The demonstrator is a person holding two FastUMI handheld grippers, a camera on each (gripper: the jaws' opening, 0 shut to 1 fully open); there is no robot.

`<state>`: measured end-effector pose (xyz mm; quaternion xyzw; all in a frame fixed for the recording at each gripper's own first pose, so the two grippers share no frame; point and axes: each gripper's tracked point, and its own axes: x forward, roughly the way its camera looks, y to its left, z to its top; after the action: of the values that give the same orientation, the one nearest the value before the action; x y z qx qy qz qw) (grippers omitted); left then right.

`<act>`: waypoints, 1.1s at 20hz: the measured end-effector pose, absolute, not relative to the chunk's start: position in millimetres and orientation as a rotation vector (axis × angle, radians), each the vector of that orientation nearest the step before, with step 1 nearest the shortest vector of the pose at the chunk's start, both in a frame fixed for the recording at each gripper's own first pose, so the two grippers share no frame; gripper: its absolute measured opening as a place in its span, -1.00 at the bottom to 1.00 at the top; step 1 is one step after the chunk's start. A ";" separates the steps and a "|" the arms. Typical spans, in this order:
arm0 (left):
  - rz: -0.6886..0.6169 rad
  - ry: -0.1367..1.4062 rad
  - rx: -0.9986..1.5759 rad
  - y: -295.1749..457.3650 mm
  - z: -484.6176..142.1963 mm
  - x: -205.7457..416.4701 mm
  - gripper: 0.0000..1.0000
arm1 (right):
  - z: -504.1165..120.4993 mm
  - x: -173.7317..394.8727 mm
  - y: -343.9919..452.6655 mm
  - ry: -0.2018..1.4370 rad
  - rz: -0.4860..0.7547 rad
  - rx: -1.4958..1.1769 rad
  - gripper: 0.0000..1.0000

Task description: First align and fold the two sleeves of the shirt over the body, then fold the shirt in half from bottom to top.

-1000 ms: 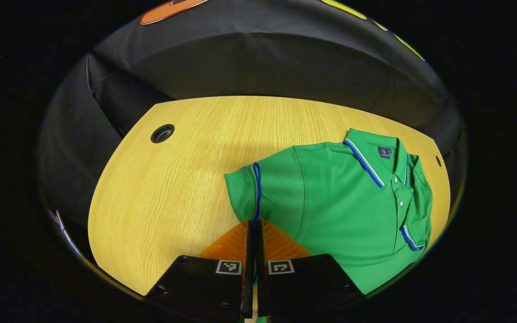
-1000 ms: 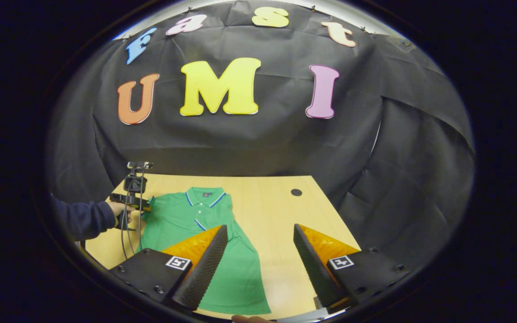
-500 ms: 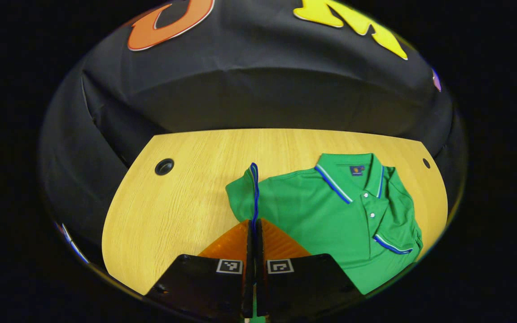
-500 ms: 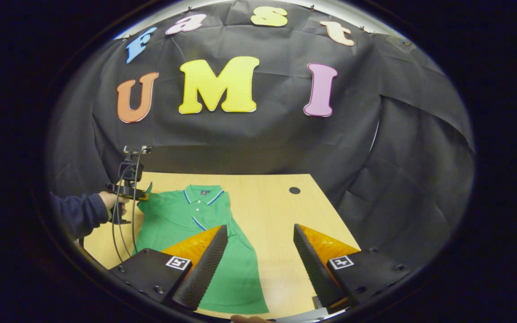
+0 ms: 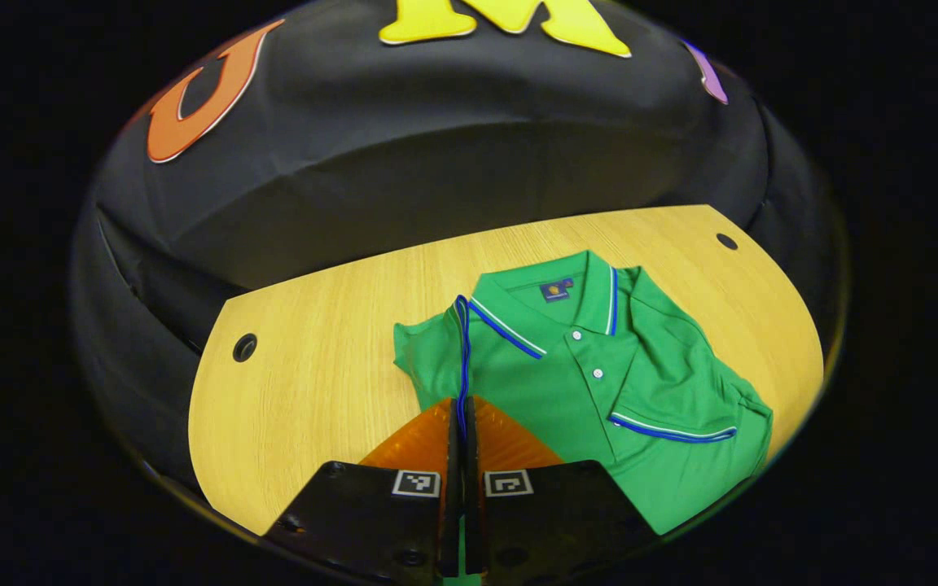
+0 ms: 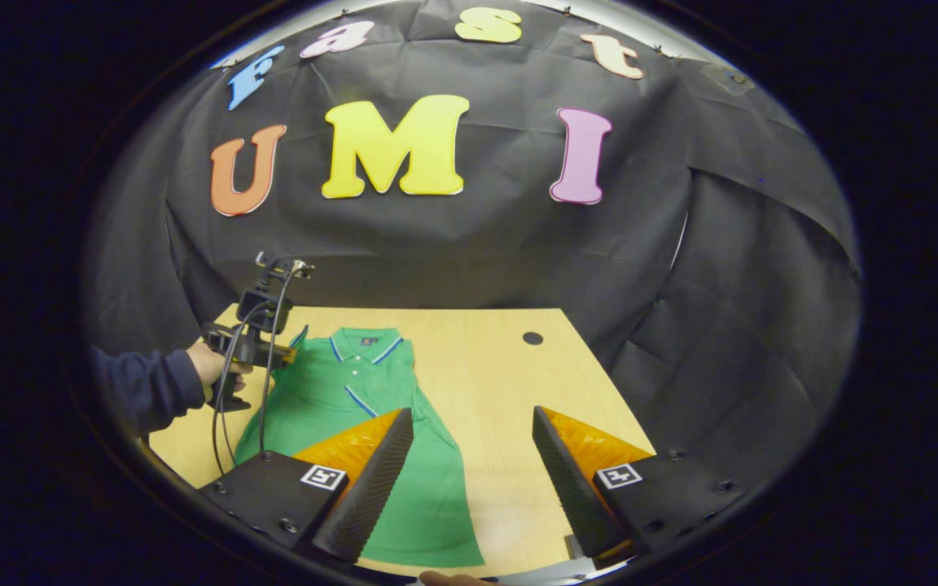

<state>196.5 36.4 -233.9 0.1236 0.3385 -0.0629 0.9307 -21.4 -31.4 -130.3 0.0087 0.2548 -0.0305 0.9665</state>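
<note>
Left gripper (image 5: 462, 423), clamped on the blue-edged sleeve cuff (image 5: 462, 358), has swung it from beside the green shirt (image 5: 591, 391) toward the collar at 12 o'clock, so the second sleeve fold nears completion; right gripper (image 6: 473, 456) hangs wide, holding nothing.

A recording booth, not a home. Black cloth wall (image 6: 681, 268) draped behind and beside a bare wooden tabletop (image 6: 501, 382) with cable holes (image 6: 532, 338).
</note>
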 end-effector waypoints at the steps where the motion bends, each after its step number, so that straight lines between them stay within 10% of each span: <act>1: -0.141 0.704 0.281 31.9 -239.9 194.4 -0.88 | -133.2 -22.3 -32.4 0.523 -0.065 0.015 0.90; 12: -0.238 0.808 0.327 -4.6 -274.5 168.6 -0.70 | -159.4 -25.3 -40.0 0.581 -0.078 -0.008 0.87; 20: -0.242 0.771 0.184 -11.2 -243.8 128.1 0.92 | -182.2 -23.0 -41.2 0.643 -0.016 0.026 0.91; 22: -0.219 0.776 0.162 -1.4 -239.7 107.5 0.96 | -194.0 -21.8 -41.5 0.665 -0.002 0.026 0.91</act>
<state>107.5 -1.4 -239.7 0.0785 0.3774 -0.1066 0.9165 -21.8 -41.5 -194.0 0.0130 0.3263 -0.0008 0.9452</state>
